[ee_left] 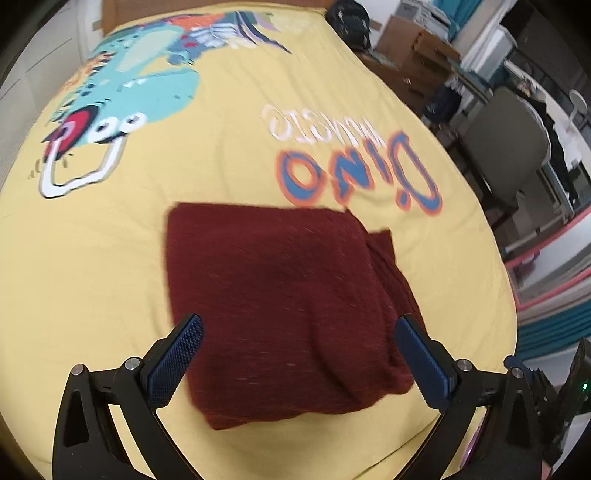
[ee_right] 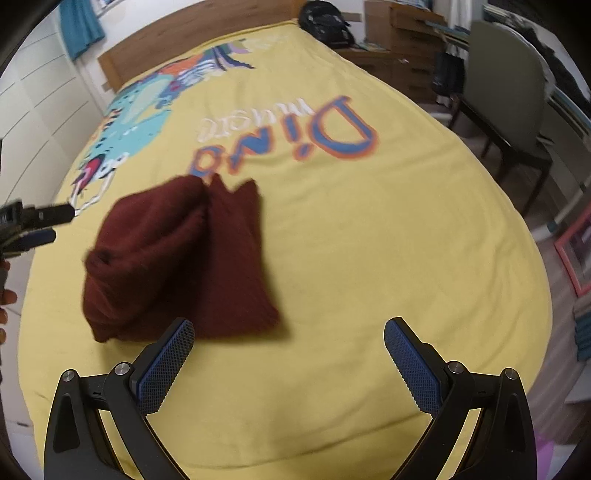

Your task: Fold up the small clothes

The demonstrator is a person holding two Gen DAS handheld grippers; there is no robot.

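Note:
A dark red knitted garment (ee_left: 280,302) lies folded into a thick rectangle on the yellow dinosaur bedspread (ee_left: 110,258). My left gripper (ee_left: 299,339) is open and empty, its blue pads either side of the garment's near part, just above it. In the right wrist view the garment (ee_right: 177,258) lies left of centre, with folded layers showing on its right side. My right gripper (ee_right: 288,343) is open and empty above bare bedspread (ee_right: 369,258), with its left pad (ee_right: 166,365) by the garment's near right corner. The left gripper also shows at the left edge (ee_right: 33,225).
A wooden headboard (ee_right: 177,40) and a black bag (ee_right: 325,22) are at the far end of the bed. A grey chair (ee_right: 509,96) and wooden drawers (ee_right: 406,44) stand to the right of the bed. White cupboards (ee_right: 33,110) are on the left.

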